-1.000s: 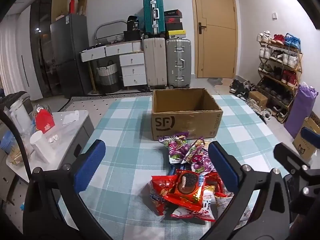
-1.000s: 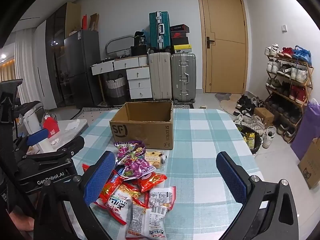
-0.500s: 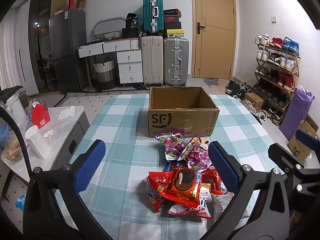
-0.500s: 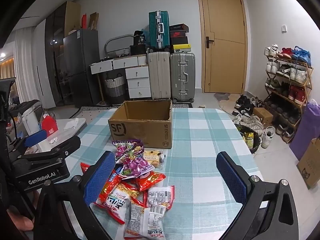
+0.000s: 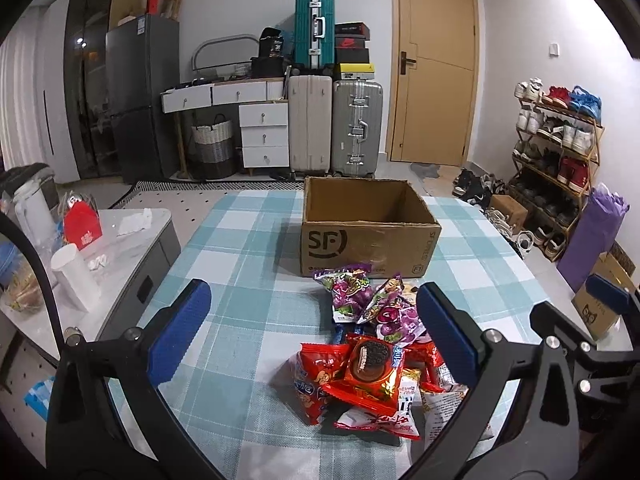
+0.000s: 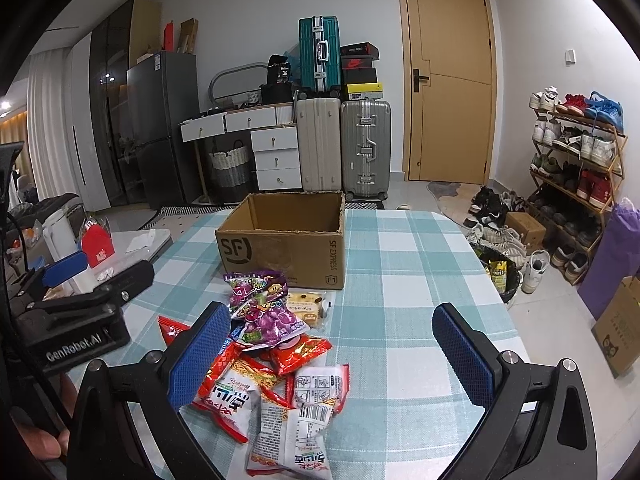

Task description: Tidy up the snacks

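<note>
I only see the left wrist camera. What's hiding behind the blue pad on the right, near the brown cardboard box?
Observer: A flat pale yellow packet lies on the checked tablecloth, by the brown cardboard box's front corner.
Child: Is my right gripper holding something?
Observer: No. The right gripper is wide open and grips nothing; the snack pile lies just ahead of its left finger.
Child: What's on the floor past the table?
Observer: A black bin with a yellow packet inside stands beside the table's right edge.
</note>
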Demonstrator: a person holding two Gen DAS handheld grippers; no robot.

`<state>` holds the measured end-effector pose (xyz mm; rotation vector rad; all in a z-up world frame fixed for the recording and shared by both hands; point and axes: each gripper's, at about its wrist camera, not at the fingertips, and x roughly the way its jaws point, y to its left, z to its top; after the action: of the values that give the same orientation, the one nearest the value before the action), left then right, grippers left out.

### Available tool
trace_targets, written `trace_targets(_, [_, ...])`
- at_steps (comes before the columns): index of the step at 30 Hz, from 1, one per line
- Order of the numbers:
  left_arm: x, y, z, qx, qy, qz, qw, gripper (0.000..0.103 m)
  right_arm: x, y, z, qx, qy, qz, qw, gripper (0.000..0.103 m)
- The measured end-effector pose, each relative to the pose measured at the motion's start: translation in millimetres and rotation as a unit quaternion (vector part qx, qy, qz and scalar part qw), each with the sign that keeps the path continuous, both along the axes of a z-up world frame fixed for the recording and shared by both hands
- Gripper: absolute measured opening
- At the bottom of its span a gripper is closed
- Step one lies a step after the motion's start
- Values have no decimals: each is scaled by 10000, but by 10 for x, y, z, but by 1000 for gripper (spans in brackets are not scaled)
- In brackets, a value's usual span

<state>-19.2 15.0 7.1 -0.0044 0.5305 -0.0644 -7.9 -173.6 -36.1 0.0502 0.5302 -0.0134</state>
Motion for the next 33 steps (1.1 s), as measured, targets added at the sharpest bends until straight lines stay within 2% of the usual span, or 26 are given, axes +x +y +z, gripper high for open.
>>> trace_targets(11, [-45,-2,54,102,-133,8,9999,102,-19,31,22,-42,-42,21,10000,103])
trace_targets(33, [-101,-7,57,27,-70,19,10000,102,-21,69,47,-21,-69,51,10000,103])
